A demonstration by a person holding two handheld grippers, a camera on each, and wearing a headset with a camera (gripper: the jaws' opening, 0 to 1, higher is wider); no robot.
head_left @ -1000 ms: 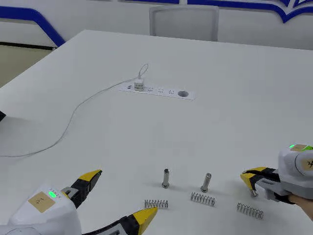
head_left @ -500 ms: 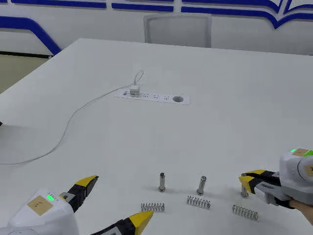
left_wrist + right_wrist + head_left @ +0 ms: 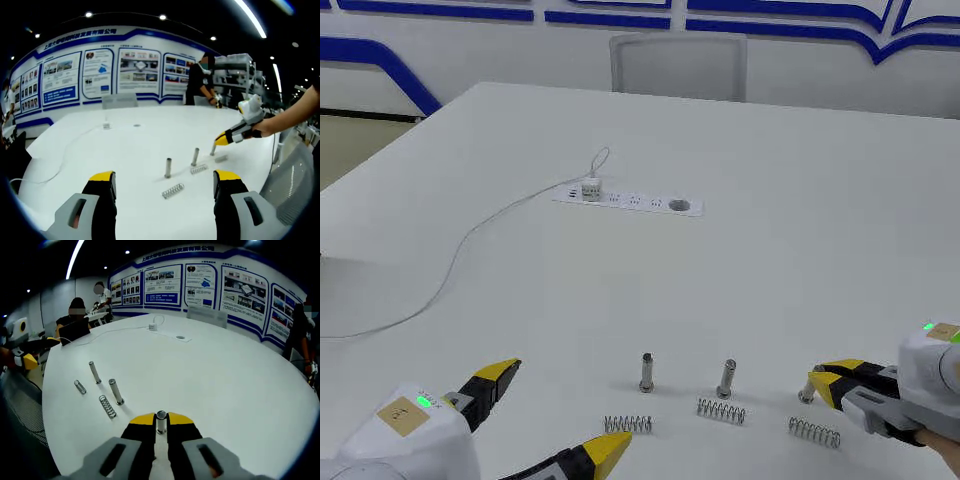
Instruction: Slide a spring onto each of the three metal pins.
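Silver metal pins, three, stand upright on the white table [image 3: 770, 250]: left pin [image 3: 646, 372], middle pin [image 3: 726, 378], right pin [image 3: 807, 388]. Three coiled wire springs [image 3: 721, 410] lie flat, one before each. Right of the middle pin, the yellow-tipped right gripper [image 3: 827, 378] pinches the right pin; the left gripper [image 3: 557, 407] gapes wide.

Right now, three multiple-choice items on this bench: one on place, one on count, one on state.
1. The springs lie: A) in a tray B) flat on the table C) on the floor.
2. Pins standing upright: A) two B) three C) four.
3. The right hand-held gripper is: A) open, empty B) shut on a spring C) shut on the end pin.
Key: 1 B, all three rest on the table beside the pins; 2 B, the head view shows three; 3 C, its own view shows the end pin between its closed jaws.
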